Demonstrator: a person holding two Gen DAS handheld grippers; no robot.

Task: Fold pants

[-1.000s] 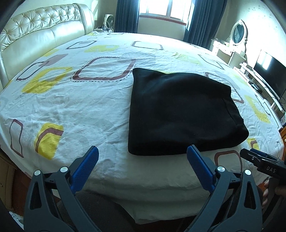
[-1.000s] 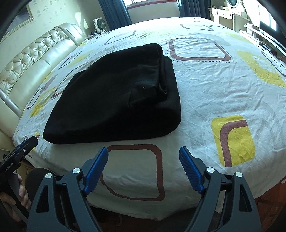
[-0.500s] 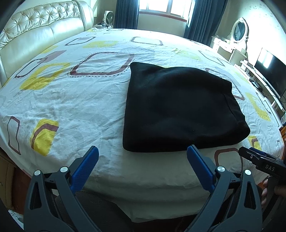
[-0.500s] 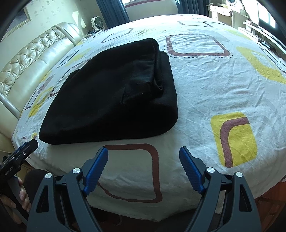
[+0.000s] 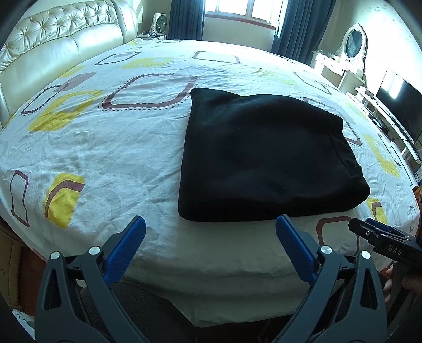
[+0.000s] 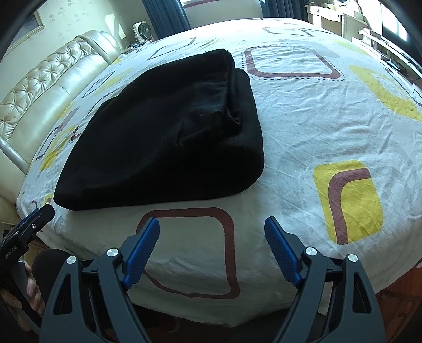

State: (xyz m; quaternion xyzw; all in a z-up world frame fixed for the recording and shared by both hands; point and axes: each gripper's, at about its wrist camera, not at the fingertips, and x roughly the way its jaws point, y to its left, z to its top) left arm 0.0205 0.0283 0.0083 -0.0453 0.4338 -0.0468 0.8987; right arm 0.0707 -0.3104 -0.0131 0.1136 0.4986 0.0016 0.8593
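The black pants [image 5: 263, 158] lie folded into a thick rectangle on the patterned bed sheet [image 5: 110, 147]. In the right wrist view the pants [image 6: 168, 137] show stacked layers at their right edge. My left gripper [image 5: 211, 224] is open and empty, just short of the pants' near edge, over the bed's front edge. My right gripper [image 6: 212, 224] is open and empty, near the pants' near right corner. Each gripper's body shows at the edge of the other's view: the right one [image 5: 385, 240] and the left one [image 6: 26, 229].
A cream tufted headboard [image 5: 52, 52] runs along the left. A fan [image 5: 159, 26] and dark curtains [image 5: 184, 18] stand at the back. A white dresser with an oval mirror [image 5: 353, 44] and a TV [image 5: 398, 105] are on the right.
Both grippers have shifted slightly, so the pants sit a little differently in each view. The pants themselves lie unchanged, and both grippers stay open.
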